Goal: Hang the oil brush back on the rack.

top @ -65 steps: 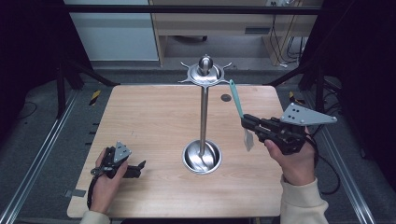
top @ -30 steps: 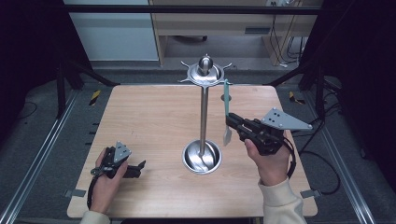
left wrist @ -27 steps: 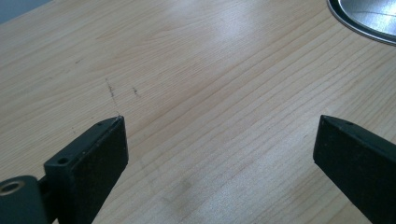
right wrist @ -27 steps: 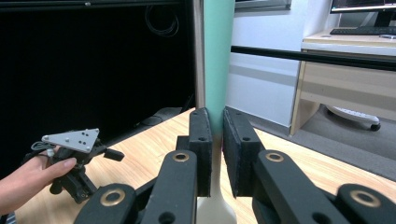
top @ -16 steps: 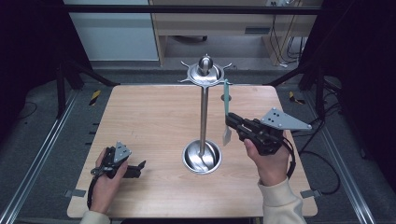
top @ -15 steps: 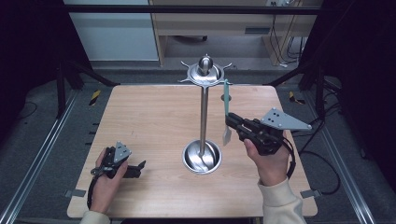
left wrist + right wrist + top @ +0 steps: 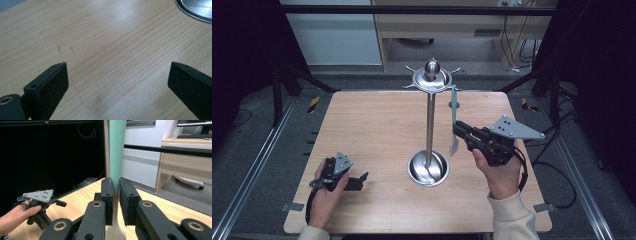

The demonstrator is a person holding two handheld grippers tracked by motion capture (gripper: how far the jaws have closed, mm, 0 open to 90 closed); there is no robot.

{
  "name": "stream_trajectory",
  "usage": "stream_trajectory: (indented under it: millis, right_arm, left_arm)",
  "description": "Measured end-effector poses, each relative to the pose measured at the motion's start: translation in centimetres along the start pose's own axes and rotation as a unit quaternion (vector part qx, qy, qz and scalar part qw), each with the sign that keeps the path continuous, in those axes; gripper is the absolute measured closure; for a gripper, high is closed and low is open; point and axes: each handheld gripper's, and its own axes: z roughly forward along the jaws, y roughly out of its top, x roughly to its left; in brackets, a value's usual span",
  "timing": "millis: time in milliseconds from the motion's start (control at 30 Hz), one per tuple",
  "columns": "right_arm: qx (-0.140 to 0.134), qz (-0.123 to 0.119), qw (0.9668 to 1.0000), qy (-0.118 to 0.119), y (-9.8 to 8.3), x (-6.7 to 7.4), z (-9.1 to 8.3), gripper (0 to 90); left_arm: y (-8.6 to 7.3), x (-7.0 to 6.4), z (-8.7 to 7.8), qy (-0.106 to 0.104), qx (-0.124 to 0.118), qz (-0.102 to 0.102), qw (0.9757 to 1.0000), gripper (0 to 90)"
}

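Right gripper (image 7: 458, 131) at the right of the table (image 7: 372, 125), level, jaws pointing left toward the stand, closed to a narrow gap on the green handle of a utensil (image 7: 454, 117); in the right gripper view, pads clamped on either side of the handle (image 7: 117, 157), pale blade end hanging below the jaws. Utensil upright, handle top up by the right edge of the stand's crown (image 7: 432, 80), lower end just right of the pole (image 7: 429, 127) and above the table, clear of the round metal base (image 7: 428, 167); whether the handle top touches a hook on the crown, impossible to tell. Stand near the table's middle, right hand (image 7: 497, 167) behind the gripper, cream sleeve at the near edge. Left gripper (image 7: 362, 177) low at the near left of the table, jaws spread wide with bare wood between them (image 7: 117, 82), gripping nothing; rim of the metal base just showing at the far corner of the left gripper view. Left hand (image 7: 326, 187) wrapped around its body, well apart from the stand.
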Motion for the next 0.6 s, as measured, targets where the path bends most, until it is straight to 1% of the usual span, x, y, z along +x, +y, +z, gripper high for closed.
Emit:
stream_trajectory:
  millis: [100,400,533,600]
  right_arm:
    - [0.001,0.002,1.0,0.002,0.01,-0.01,0.04,81.2]
    - [0.001,0.0,1.0,0.003,0.12,0.12,0.1,72.7]
    - [0.005,-0.002,1.0,-0.002,0.41,0.03,-0.1,64.7]
    - [0.008,-0.011,0.9999,-0.007,0.67,0.06,-0.3,59.7]
  left_arm:
    - [-0.01,0.0,0.01,0.001,0.0,0.0,1.0,2.8]
    - [-0.01,0.03,-0.02,0.0,0.0,-0.001,1.0,2.8]
    - [0.0,0.02,-0.03,0.0,-0.001,-0.001,1.0,2.8]
    - [0.0,0.03,-0.02,0.0,-0.001,-0.001,1.0,2.8]
